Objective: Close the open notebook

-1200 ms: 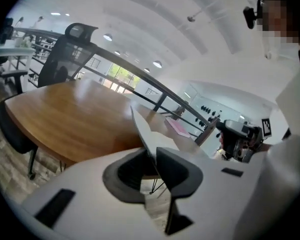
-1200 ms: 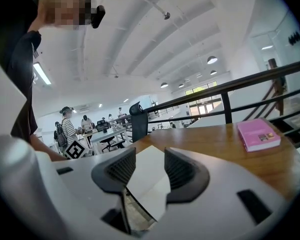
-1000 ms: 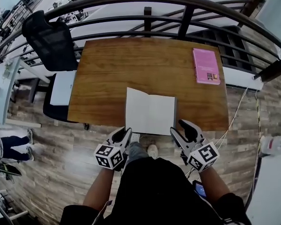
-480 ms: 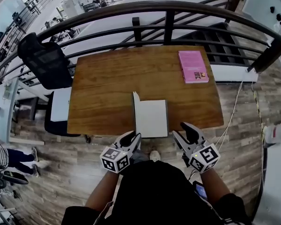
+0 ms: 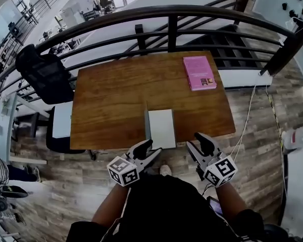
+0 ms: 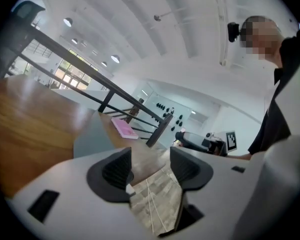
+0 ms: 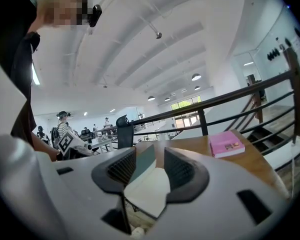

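Observation:
The notebook [image 5: 161, 128] lies near the front edge of the wooden table [image 5: 111, 95]. Its white page faces up, and its grey cover [image 5: 146, 121] stands steeply tilted over the left side, neither flat open nor down. In the right gripper view the cover [image 7: 144, 160] rises above the page [image 7: 151, 190]. My left gripper [image 5: 151, 149] hovers just off the table's front edge, below the notebook. Its jaws are opening with nothing between them [image 6: 150, 166]. My right gripper [image 5: 202, 141] is to the right of the notebook, open and empty [image 7: 150, 166].
A pink book [image 5: 199, 72] lies at the table's far right corner. A dark metal railing [image 5: 166, 14] curves behind the table. A black office chair [image 5: 40, 74] stands to the left. White cables [image 5: 245, 125] run over the plank floor at the right.
The notebook's left half swung up from flat and over towards the right half. My left gripper let go, moved right and up, and its jaws spread. The right gripper drifted slightly.

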{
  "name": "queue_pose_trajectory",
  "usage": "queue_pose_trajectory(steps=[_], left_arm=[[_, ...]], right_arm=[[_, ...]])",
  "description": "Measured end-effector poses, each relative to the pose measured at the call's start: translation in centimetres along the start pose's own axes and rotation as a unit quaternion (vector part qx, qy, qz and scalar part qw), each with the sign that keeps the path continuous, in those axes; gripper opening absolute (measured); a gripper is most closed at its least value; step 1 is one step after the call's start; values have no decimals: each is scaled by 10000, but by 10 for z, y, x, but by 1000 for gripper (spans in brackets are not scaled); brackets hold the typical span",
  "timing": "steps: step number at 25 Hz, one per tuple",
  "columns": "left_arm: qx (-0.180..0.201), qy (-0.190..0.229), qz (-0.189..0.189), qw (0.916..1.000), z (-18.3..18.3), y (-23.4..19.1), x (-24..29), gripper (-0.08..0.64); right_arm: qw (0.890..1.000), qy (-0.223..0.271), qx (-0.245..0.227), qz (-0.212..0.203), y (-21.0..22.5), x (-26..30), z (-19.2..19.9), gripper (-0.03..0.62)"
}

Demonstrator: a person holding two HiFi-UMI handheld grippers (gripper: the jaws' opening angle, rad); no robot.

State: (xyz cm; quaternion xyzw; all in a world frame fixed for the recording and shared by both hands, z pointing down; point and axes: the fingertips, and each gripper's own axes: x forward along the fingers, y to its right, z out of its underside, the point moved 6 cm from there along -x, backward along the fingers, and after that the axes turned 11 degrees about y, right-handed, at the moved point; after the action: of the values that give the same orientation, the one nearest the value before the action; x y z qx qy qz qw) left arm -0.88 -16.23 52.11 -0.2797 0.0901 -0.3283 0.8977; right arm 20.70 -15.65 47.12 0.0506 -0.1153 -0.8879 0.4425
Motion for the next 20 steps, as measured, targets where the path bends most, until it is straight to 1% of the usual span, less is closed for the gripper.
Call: queue_pose_trajectory(steps=[4,6,8,11,12,14,16,18,20], left_arm=[[-517,55,171,9985,1,-11,13,244],[-616,11,316,9976,2,-11,22,244],[-469,-220,429,9977,7,-12,33,244],[-9,-788,557,9953,22,-19,52,244],[35,-946,611,9936,27,-22,57,244],[-9,-1186,630,9909,37,-29,65,244],[11,-1404,466,9890,50,-38,71,244],[115,-1607,223,9867,62,-48,78,244],[168,-1748,49,9845,72,-54,85,242]], right_arm=[[9998,34,-39,202,1,-2,-6,173],[9994,72,-61,332,-2,-2,-10,173],[9988,124,-47,481,-5,-3,-14,173],[9978,180,-87,635,-11,-4,-16,170],[9974,189,-108,690,-14,-3,-15,170],[9961,194,-95,860,-18,-7,-12,170],[9942,178,-73,1057,-19,-16,-8,170],[9923,159,-83,1229,-15,-28,-5,170],[9900,133,-80,1402,-8,-41,-2,169]])
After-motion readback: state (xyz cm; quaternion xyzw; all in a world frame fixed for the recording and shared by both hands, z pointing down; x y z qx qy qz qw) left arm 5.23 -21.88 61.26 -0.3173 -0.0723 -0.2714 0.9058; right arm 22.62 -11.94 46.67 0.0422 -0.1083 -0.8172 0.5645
